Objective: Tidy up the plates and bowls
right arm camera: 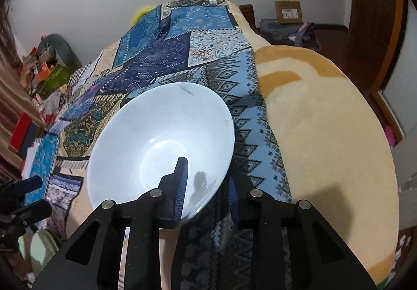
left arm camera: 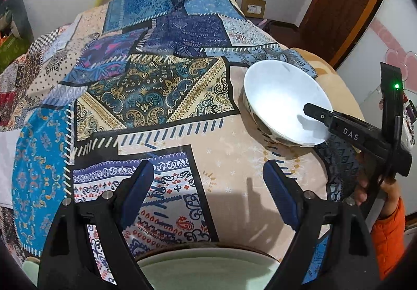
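A white bowl (left arm camera: pixel 284 102) with a dark pattern on its outside is tilted above the patchwork cloth at the right; it fills the right wrist view (right arm camera: pixel 161 144). My right gripper (right arm camera: pixel 206 185) is shut on the bowl's near rim, one finger inside, one outside; it also shows in the left wrist view (left arm camera: pixel 320 118). My left gripper (left arm camera: pixel 208 193) is open and empty above the cloth. A pale green plate (left arm camera: pixel 208 269) lies just below it at the frame's bottom edge, and shows at the lower left of the right wrist view (right arm camera: pixel 43 251).
The patchwork cloth (left arm camera: pixel 156 86) covers a bed-like surface, with a cream and orange blanket (right arm camera: pixel 325 120) on the right side. A wooden door (left arm camera: pixel 346 3) and a cardboard box (left arm camera: pixel 252 7) stand beyond. Clutter lines the left wall (right arm camera: pixel 39 68).
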Available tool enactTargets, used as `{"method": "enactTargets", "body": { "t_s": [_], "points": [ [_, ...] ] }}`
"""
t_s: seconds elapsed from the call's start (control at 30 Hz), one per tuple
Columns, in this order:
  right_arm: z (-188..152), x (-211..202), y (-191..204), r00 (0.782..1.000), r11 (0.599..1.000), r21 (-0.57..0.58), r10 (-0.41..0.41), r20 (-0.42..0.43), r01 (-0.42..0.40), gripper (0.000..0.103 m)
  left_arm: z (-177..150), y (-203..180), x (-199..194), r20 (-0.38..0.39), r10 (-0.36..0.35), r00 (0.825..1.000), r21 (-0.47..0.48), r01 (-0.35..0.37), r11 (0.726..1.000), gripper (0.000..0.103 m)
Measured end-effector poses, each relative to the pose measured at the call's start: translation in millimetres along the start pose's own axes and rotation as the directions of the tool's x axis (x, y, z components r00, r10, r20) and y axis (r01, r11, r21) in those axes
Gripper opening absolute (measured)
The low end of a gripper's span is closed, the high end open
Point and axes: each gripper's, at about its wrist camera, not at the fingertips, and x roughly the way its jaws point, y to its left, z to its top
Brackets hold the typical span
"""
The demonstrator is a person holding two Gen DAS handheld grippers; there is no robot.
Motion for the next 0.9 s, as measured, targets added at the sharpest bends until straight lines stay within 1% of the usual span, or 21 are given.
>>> {"method": "enactTargets", "body": {
  "t_s": [0.07, 0.17, 0.23, 0.47, 0.5, 0.53, 0.57, 0.63, 0.67, 0.73, 0.77, 0.83, 0.87, 0.9],
  "points": [
    [0, 1, 2, 1.000, 1.000, -0.027, 0.003, 0.003, -0.003, 0.025, 0, 0, 2, 0.003, -0.006, 1.000, -0.006, 0.007, 1.000, 0.086],
    [-3, 0, 8, 0.999, 0.997, -0.060, 0.047, -0.007, -0.048, 0.023, 1, -2, 6, 0.007, -0.009, 1.000, -0.011, 0.009, 1.000, 0.086],
    [-8, -4, 14, 0.997, 0.993, -0.082, 0.081, -0.019, -0.082, 0.022, 1, -4, 9, 0.000, -0.016, 1.000, -0.015, 0.016, 1.000, 0.086],
    [-24, -10, 31, 0.991, 0.982, -0.140, 0.125, -0.040, -0.130, 0.022, -3, -6, 25, -0.039, -0.042, 0.998, -0.051, 0.040, 0.998, 0.086],
    [-26, -12, 33, 0.990, 0.980, -0.145, 0.131, -0.041, -0.136, 0.022, -3, -7, 28, -0.045, -0.042, 0.998, -0.056, 0.040, 0.998, 0.083],
    [-27, -12, 34, 0.990, 0.979, -0.145, 0.136, -0.042, -0.141, 0.022, -4, -7, 30, -0.049, -0.041, 0.998, -0.058, 0.039, 0.998, 0.077],
    [-28, -12, 34, 0.989, 0.979, -0.144, 0.138, -0.042, -0.143, 0.022, -4, -8, 34, -0.056, -0.042, 0.998, -0.061, 0.039, 0.997, 0.073],
    [-26, -9, 35, 0.989, 0.979, -0.142, 0.144, -0.041, -0.148, 0.022, -3, -10, 40, -0.068, -0.046, 0.997, -0.065, 0.042, 0.997, 0.060],
    [-26, -8, 36, 0.989, 0.979, -0.140, 0.145, -0.041, -0.150, 0.022, -3, -10, 43, -0.071, -0.047, 0.996, -0.067, 0.042, 0.997, 0.057],
    [-25, -7, 36, 0.987, 0.978, -0.136, 0.153, -0.038, -0.157, 0.022, -3, -11, 46, -0.068, -0.045, 0.997, -0.067, 0.041, 0.997, 0.043],
    [-26, -7, 37, 0.987, 0.978, -0.135, 0.156, -0.036, -0.159, 0.022, -3, -11, 48, -0.066, -0.047, 0.997, -0.067, 0.042, 0.997, 0.039],
    [-26, -7, 39, 0.987, 0.978, -0.133, 0.157, -0.031, -0.160, 0.022, -2, -12, 49, -0.063, -0.057, 0.996, -0.062, 0.053, 0.997, 0.024],
    [-26, -7, 39, 0.987, 0.978, -0.135, 0.157, -0.028, -0.159, 0.022, -2, -13, 49, -0.063, -0.065, 0.996, -0.054, 0.062, 0.997, 0.021],
    [-27, -8, 41, 0.988, 0.978, -0.138, 0.154, -0.025, -0.156, 0.022, -3, -15, 49, -0.063, -0.061, 0.996, -0.045, 0.058, 0.997, 0.020]
  ]
}}
